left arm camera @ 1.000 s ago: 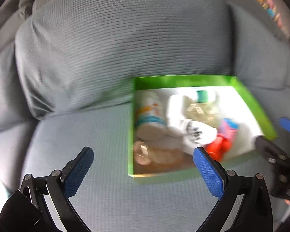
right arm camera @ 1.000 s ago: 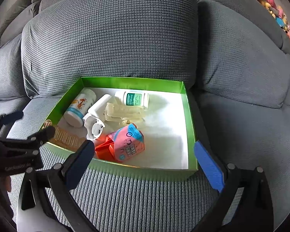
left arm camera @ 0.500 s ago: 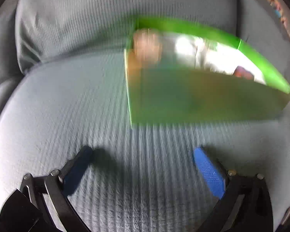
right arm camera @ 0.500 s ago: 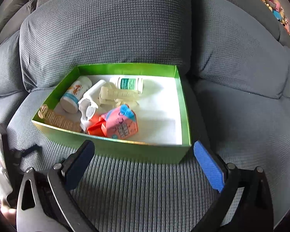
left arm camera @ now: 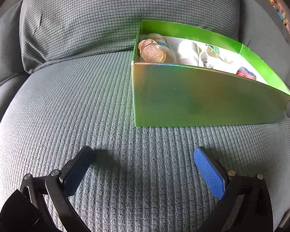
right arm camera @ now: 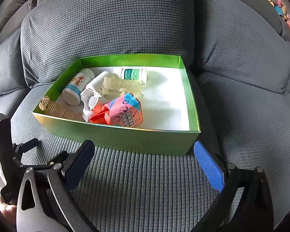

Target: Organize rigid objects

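Note:
A green box (right arm camera: 125, 135) sits on the grey sofa seat and holds several rigid items: a pink carton (right arm camera: 125, 112), a white bottle with a teal label (right arm camera: 132, 74), a white bottle with an animal print (right arm camera: 75, 88), a clear plastic piece (right arm camera: 119, 84) and an amber comb (right arm camera: 61, 111). My right gripper (right arm camera: 143, 166) is open and empty, low over the seat just in front of the box. My left gripper (left arm camera: 143, 166) is open and empty, low over the seat to the front left of the box (left arm camera: 203, 100). The left gripper also shows in the right wrist view (right arm camera: 25, 150).
Grey sofa back cushions (right arm camera: 110, 29) rise behind the box, with another cushion (right arm camera: 241, 44) to the right. Soft toys (right arm camera: 276, 2) lie at the far upper right. The ribbed seat (left arm camera: 67, 106) spreads left of the box.
Both grippers have pulled back and dropped low toward the seat. The left one swung from above the box to beside its front left corner. Both stay open.

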`<action>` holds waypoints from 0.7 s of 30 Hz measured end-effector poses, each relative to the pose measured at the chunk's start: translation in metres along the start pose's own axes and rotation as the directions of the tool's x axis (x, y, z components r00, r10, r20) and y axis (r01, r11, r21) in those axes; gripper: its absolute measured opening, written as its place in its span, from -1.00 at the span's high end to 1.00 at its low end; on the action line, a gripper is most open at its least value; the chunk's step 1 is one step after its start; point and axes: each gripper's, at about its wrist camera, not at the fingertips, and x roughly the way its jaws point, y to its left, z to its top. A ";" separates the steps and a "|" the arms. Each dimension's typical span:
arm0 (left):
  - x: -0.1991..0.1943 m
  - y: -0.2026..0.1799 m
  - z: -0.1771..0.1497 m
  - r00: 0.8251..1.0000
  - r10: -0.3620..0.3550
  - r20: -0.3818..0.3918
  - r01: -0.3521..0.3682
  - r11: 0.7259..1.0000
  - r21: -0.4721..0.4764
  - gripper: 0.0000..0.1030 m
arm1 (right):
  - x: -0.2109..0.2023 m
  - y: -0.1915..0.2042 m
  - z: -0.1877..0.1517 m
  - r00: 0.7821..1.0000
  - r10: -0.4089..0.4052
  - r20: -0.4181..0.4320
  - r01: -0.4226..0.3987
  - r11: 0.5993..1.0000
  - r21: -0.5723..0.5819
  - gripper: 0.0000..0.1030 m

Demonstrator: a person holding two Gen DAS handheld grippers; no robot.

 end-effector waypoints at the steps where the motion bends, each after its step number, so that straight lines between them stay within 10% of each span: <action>1: 0.003 0.000 -0.001 1.000 0.000 0.000 0.000 1.000 0.000 -1.00 | 0.001 0.001 0.000 1.000 0.002 -0.001 -0.002 1.000 -0.001 -0.99; 19: -0.045 0.012 0.019 0.989 -0.023 0.143 0.016 0.998 0.053 -0.95 | -0.018 -0.010 -0.003 0.999 0.021 0.048 -0.023 0.999 0.031 -0.99; 20: -0.055 0.012 0.023 0.984 -0.061 0.169 0.052 0.997 0.054 -0.36 | -0.021 -0.011 -0.003 0.998 0.024 0.054 -0.026 0.999 0.036 -0.99; 21: -0.062 0.012 0.028 0.980 -0.077 0.182 0.070 0.997 0.045 0.85 | -0.024 -0.012 -0.003 0.998 0.027 0.061 -0.030 0.999 0.039 -0.99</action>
